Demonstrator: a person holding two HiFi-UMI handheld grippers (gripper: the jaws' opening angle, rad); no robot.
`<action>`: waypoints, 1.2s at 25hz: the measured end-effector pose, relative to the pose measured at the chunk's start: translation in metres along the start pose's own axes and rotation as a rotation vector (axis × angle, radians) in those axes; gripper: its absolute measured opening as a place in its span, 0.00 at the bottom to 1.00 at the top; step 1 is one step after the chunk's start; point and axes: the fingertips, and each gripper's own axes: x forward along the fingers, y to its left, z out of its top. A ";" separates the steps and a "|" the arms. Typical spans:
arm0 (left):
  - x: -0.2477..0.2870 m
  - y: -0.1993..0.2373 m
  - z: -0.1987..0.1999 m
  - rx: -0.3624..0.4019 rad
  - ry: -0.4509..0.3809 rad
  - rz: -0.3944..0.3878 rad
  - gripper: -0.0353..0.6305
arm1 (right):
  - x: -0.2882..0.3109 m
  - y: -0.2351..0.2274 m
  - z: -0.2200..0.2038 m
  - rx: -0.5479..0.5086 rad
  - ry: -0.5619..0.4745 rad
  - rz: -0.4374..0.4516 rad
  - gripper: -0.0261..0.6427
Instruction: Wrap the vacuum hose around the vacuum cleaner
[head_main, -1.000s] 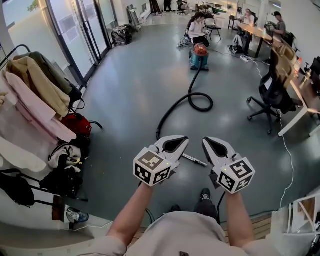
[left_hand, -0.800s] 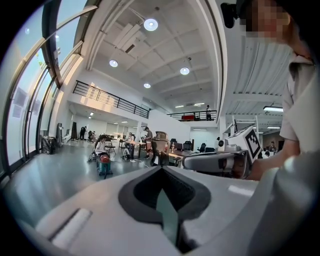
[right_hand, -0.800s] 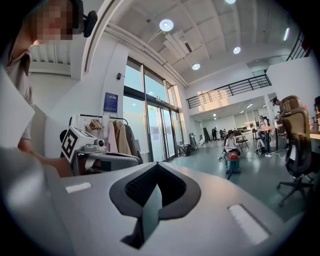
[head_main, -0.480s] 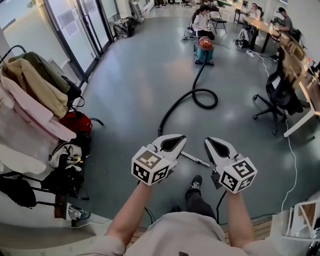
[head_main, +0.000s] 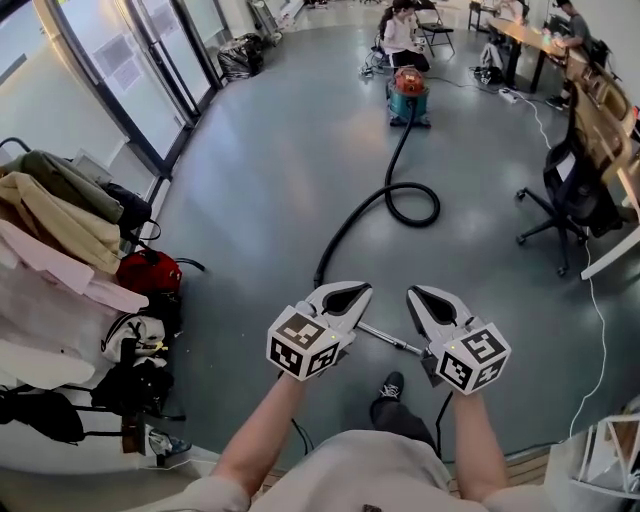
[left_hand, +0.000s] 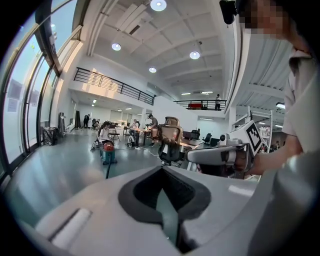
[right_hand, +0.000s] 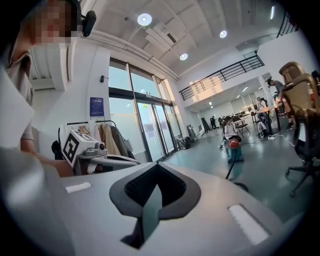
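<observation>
The teal vacuum cleaner (head_main: 408, 92) with a red top stands far off across the grey floor. Its black hose (head_main: 400, 205) runs toward me, makes one loop, and ends in a metal wand (head_main: 385, 340) that lies on the floor below my grippers. My left gripper (head_main: 358, 288) and right gripper (head_main: 418, 292) are held side by side at waist height above the wand, both shut and holding nothing. The left gripper view shows the vacuum cleaner (left_hand: 107, 152) far ahead past its shut jaws. The right gripper view shows it (right_hand: 233, 149) too, with the hose (right_hand: 230, 170).
A clothes rack (head_main: 60, 230) with coats and a red bag (head_main: 150, 272) stands at the left by glass doors (head_main: 130, 70). An office chair (head_main: 575, 200) and desks line the right side. A person (head_main: 400, 30) sits behind the vacuum. A white cable (head_main: 590, 330) trails along the floor.
The view has shifted forward over the floor and the clothes rack has slid back at the left. Both grippers stay shut, side by side, a little lower in the picture.
</observation>
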 end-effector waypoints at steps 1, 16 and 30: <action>0.013 0.006 0.002 -0.005 0.005 0.001 0.05 | 0.004 -0.014 0.002 0.005 0.006 -0.001 0.07; 0.133 0.101 -0.007 -0.040 0.094 -0.018 0.05 | 0.084 -0.139 -0.004 0.051 0.112 -0.027 0.07; 0.203 0.196 -0.134 -0.066 0.224 -0.144 0.05 | 0.152 -0.219 -0.128 0.069 0.243 -0.190 0.07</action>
